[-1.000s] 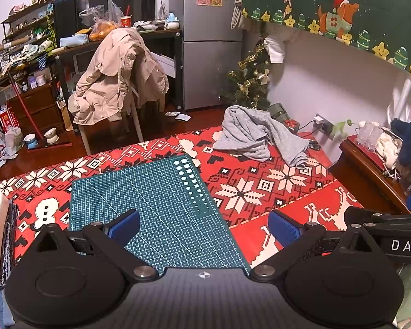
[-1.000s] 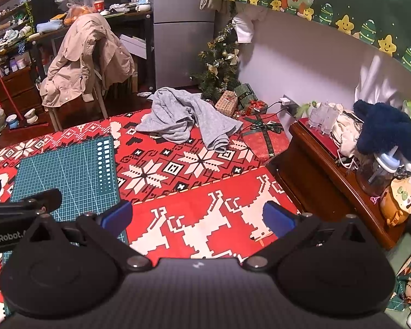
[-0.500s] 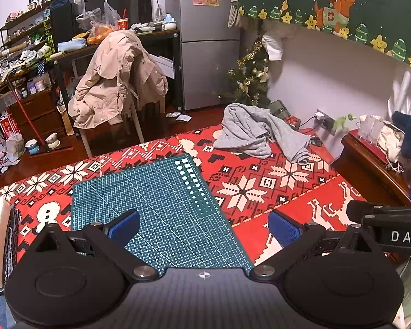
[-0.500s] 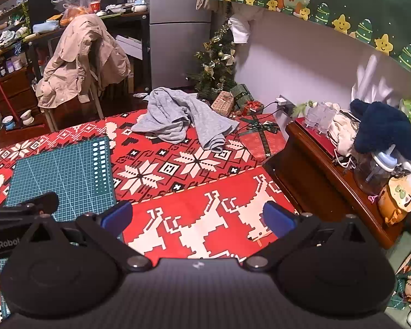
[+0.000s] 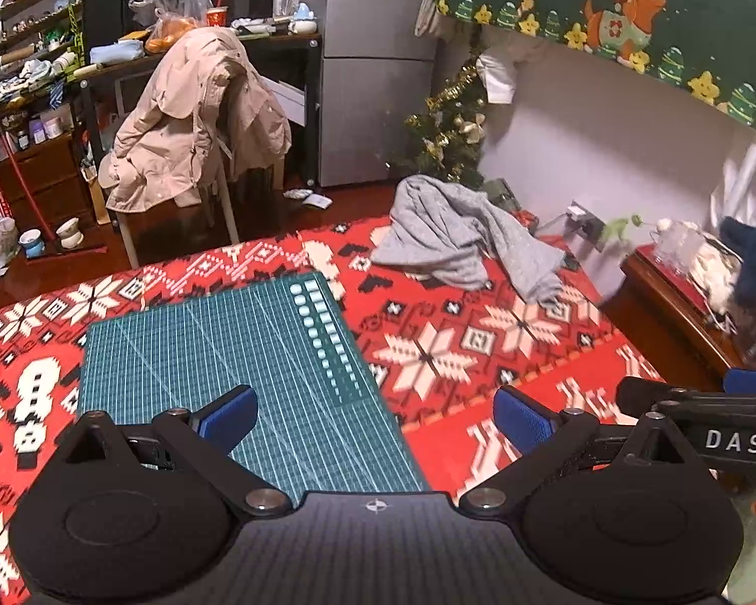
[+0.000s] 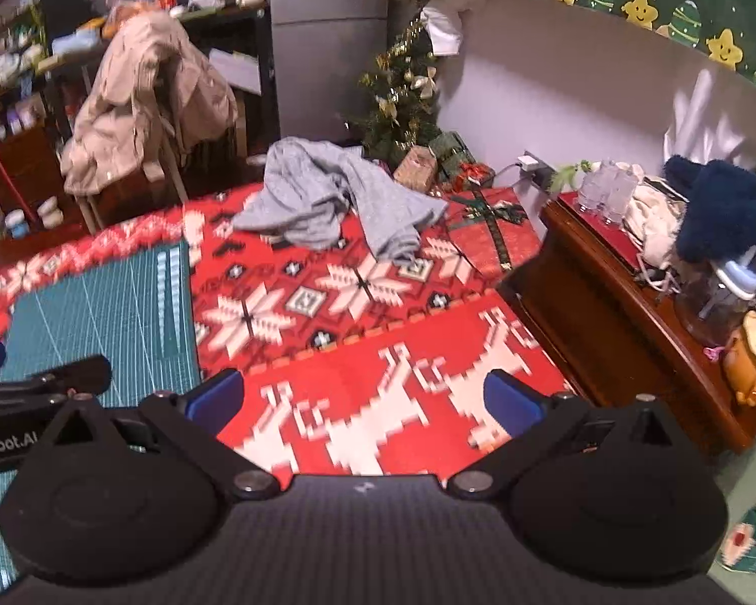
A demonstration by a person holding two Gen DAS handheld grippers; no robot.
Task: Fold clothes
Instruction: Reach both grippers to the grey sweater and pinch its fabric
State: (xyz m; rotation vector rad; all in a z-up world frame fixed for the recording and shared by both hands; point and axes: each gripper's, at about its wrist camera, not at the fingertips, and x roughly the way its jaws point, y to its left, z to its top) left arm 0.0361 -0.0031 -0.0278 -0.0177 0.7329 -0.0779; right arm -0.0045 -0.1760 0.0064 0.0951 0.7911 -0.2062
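Note:
A crumpled grey garment point(image 5: 458, 237) lies at the far right corner of the red patterned bed cover point(image 5: 453, 353); it also shows in the right wrist view point(image 6: 327, 201). My left gripper point(image 5: 375, 416) is open and empty above the near end of a green cutting mat point(image 5: 237, 348). My right gripper point(image 6: 360, 401) is open and empty above the red cover point(image 6: 378, 353), right of the mat point(image 6: 106, 312). Both grippers are well short of the garment. The right gripper's body shows at the right edge of the left wrist view point(image 5: 705, 428).
A brown bedside cabinet point(image 6: 620, 312) with cluttered items and a dark blue plush stands right of the bed. A wrapped gift box point(image 6: 494, 232) lies by the garment. A chair with a beige coat point(image 5: 191, 121), a fridge and a small Christmas tree point(image 5: 443, 131) stand beyond the bed.
Both grippers have moved forward over the bed toward the grey garment, which looks larger and nearer. Both stay open.

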